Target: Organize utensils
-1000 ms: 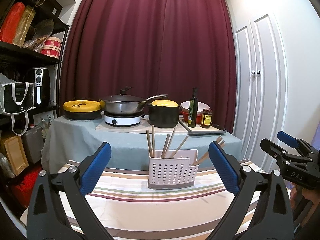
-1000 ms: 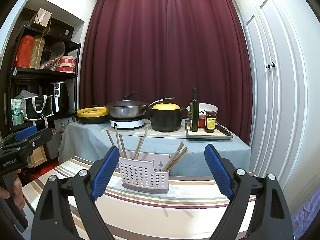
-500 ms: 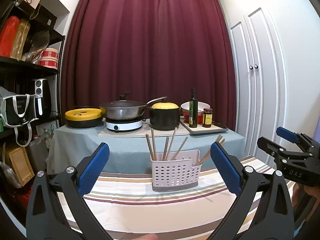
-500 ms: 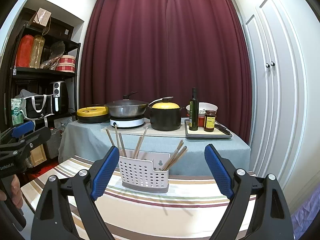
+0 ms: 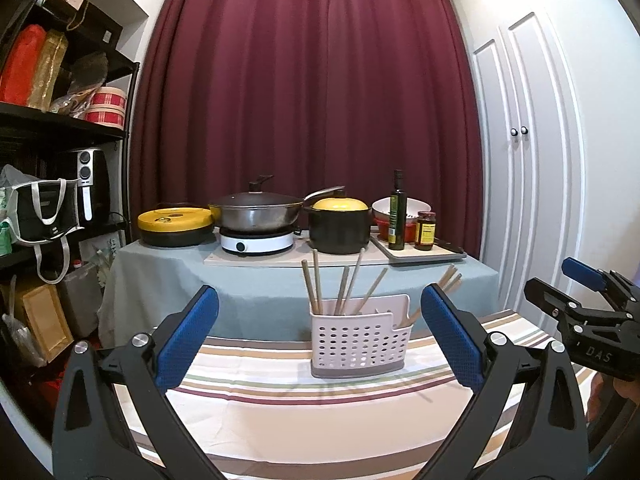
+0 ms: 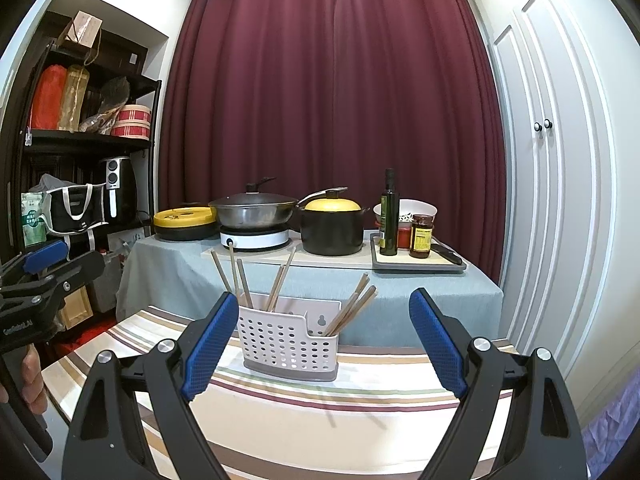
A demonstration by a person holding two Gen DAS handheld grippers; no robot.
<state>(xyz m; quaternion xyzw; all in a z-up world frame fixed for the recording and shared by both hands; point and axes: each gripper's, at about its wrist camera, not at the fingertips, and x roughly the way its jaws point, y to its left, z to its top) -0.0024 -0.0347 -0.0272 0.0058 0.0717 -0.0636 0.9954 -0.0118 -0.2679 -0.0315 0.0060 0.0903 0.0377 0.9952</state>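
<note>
— Left tongs (image 5: 320,336)?
— Spread wide, empty, above the striped surface (image 5: 280,412).
— The chopsticks (image 5: 344,288)?
— Standing in the white holder (image 5: 358,344) mid-surface; its wall hides their lower ends.
— Right tongs (image 6: 320,338)?
— Released too, empty; the hand (image 6: 34,380) holding the left ones is cut off.

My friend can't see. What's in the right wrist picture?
A white basket of chopsticks stands on a striped table, framed by the open, empty right gripper. Behind it, pots and bottles sit before a red curtain.
</note>
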